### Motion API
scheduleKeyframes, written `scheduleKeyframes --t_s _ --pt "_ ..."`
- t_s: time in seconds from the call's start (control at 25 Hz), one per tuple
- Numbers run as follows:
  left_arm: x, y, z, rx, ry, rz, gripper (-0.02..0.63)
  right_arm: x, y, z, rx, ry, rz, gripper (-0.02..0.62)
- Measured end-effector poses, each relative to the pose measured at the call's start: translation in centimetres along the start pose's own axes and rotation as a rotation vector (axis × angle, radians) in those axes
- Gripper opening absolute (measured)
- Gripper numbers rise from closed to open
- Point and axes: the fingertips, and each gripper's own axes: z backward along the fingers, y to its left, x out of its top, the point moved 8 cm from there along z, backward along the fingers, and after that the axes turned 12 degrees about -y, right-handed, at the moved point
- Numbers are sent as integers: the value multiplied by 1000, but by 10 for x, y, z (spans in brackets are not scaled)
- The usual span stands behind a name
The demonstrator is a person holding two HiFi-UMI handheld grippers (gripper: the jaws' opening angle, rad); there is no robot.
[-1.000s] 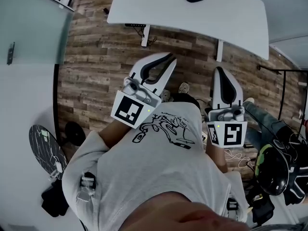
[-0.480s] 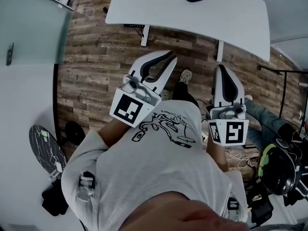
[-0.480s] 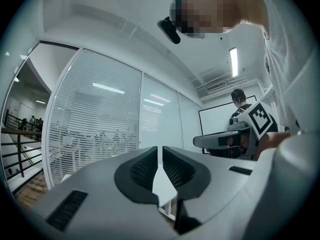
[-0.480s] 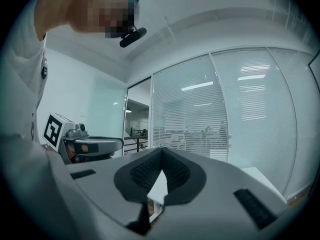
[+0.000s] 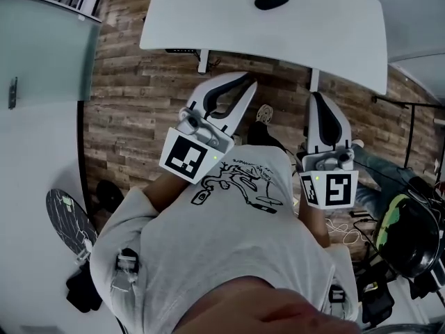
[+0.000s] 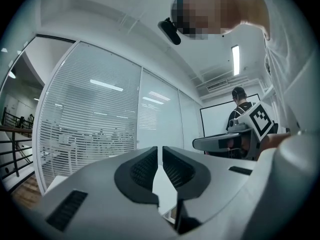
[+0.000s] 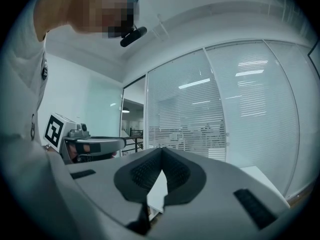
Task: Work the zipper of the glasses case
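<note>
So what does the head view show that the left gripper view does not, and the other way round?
Only the head view shows the dark glasses case, which lies on the white table, well ahead of both claws and touched by neither. Only the left gripper view shows a glass wall with blinds, a ceiling light, and the left claw with a narrow gap between its pads and nothing in it. Both views show the left claw and the right claw, held side by side close to the person's white shirt.
</note>
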Motion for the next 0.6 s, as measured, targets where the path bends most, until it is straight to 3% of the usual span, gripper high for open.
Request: scheduleKeyframes --t_s 0.6 --pt "-16 12 -105 46 35 13 43 0 -110 -39 7 10 -34 5"
